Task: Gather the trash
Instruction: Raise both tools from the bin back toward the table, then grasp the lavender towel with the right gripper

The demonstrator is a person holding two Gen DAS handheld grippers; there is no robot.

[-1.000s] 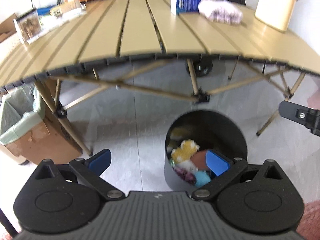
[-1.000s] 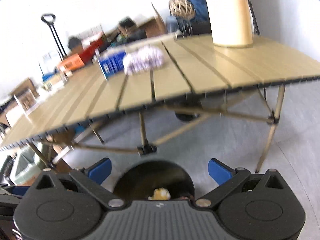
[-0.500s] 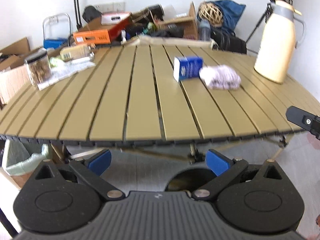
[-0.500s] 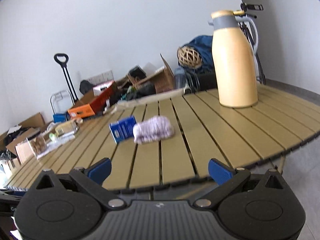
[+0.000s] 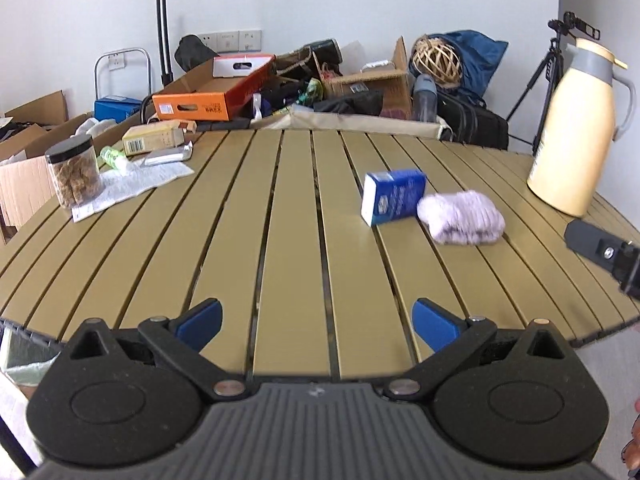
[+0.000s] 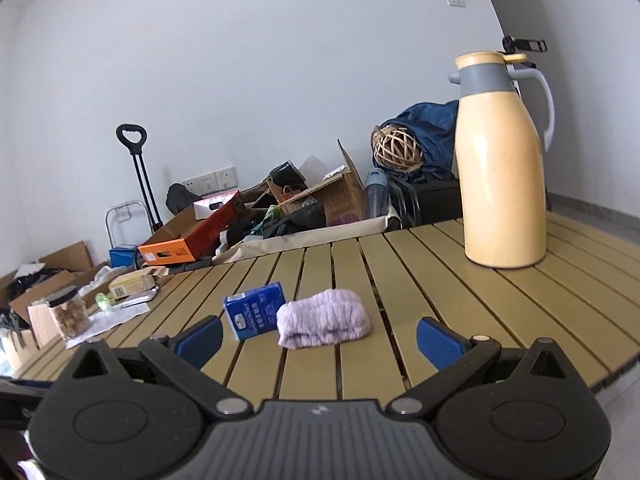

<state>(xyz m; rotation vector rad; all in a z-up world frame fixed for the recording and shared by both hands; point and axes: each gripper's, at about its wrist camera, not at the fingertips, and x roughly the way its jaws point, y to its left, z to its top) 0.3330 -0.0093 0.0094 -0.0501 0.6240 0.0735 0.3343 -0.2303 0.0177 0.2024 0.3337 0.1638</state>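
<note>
The tabletop (image 5: 296,216) is made of long flat slats in an olive-tan colour, with dark narrow gaps between them. At its far left stands a clear round jar (image 5: 75,174) with a black lid and brown crumbly content, on a sheet of printed paper (image 5: 132,184). Beside it lies a small cardboard carton (image 5: 154,140). Near the middle lies a blue rectangular box (image 5: 392,196) with smooth printed sides, and touching its right side is a soft, fluffy lilac bundle (image 5: 460,218) with a ribbed texture. At the far right stands a tall cream jug (image 5: 574,140), smooth, with a grey collar and handle.

The left tongs (image 5: 316,320) are wide open and hold nothing; their blue pads hang over the near edge of the tabletop. The right tongs (image 6: 318,336) are also wide open and empty, facing the box and the bundle.

One second ago both cameras looked down at a black round bin on the floor under the table; now both are raised above the tabletop and the bin is out of view.
</note>
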